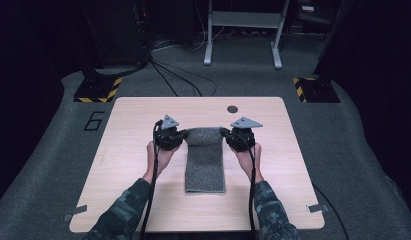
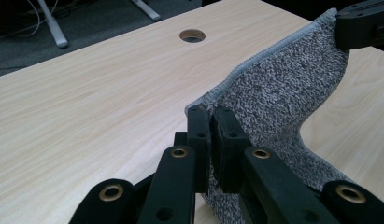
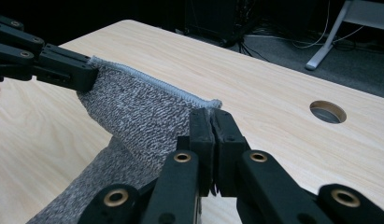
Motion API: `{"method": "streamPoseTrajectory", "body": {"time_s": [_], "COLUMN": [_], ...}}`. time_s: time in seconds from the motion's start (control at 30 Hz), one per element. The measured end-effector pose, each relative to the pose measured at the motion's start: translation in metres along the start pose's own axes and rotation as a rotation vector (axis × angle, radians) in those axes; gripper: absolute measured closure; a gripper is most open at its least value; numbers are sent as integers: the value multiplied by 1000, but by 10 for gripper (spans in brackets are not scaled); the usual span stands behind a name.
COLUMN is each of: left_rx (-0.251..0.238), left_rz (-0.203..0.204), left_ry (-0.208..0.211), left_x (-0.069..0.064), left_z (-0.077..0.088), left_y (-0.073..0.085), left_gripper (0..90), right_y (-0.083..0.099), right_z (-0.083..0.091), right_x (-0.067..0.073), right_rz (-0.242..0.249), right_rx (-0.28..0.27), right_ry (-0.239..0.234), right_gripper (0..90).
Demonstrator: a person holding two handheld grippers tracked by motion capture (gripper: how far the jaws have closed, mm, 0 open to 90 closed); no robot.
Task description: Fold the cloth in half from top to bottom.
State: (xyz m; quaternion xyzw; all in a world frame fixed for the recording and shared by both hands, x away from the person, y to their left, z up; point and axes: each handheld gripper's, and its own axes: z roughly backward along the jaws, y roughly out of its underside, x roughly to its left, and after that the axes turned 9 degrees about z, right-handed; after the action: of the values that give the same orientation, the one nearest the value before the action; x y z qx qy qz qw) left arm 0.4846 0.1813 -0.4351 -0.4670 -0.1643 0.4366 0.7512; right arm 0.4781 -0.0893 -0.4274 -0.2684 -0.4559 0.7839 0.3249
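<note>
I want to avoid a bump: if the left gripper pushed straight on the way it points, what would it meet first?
Most likely the right gripper, clamped on the grey towel's other far corner. The left gripper points along the lifted hem towards it; depth is hard to judge.

Light fell from overhead onto the table (image 1: 143, 200), even and soft; the room beyond sat near black in the high view. Faint shadows lay under my hands and along the towel (image 1: 205, 165). No glare on the wood. The high view was soft and grainy. In both gripper views my own jaws at the bottom edge were slightly blurred, the towel's weave sharp, the far background dim.
</note>
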Motion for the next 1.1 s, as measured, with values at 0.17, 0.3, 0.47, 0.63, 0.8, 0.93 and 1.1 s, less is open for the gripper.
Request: {"method": "streamPoseTrajectory", "body": {"time_s": [0.17,0.3,0.47,0.63,0.8,0.93,1.1], "left_rx": [5,10,20,50,78,81,85], "left_rz": [-12,-32,-49,-45,-56,-61,-64], "left_ry": [17,23,23,44,56,60,79], "left_x": [-5,-11,-15,-15,-22,-27,-32], "left_z": [8,11,17,20,19,21,26], "left_y": [9,18,32,43,54,63,71], "left_gripper": [858,857,854,835,834,841,841], "right_y": [6,11,23,39,50,56,62], "right_z": [8,12,20,23,24,30,38], "right_x": [10,15,30,38,38,43,47], "right_rz": [29,39,62,68,58,70,78], "right_rx": [0,6,18,30,51,54,56], "right_ry": [-11,-21,-45,-62,-68,-81,-88], "right_gripper": [880,880,879,877,877,876,874]}}
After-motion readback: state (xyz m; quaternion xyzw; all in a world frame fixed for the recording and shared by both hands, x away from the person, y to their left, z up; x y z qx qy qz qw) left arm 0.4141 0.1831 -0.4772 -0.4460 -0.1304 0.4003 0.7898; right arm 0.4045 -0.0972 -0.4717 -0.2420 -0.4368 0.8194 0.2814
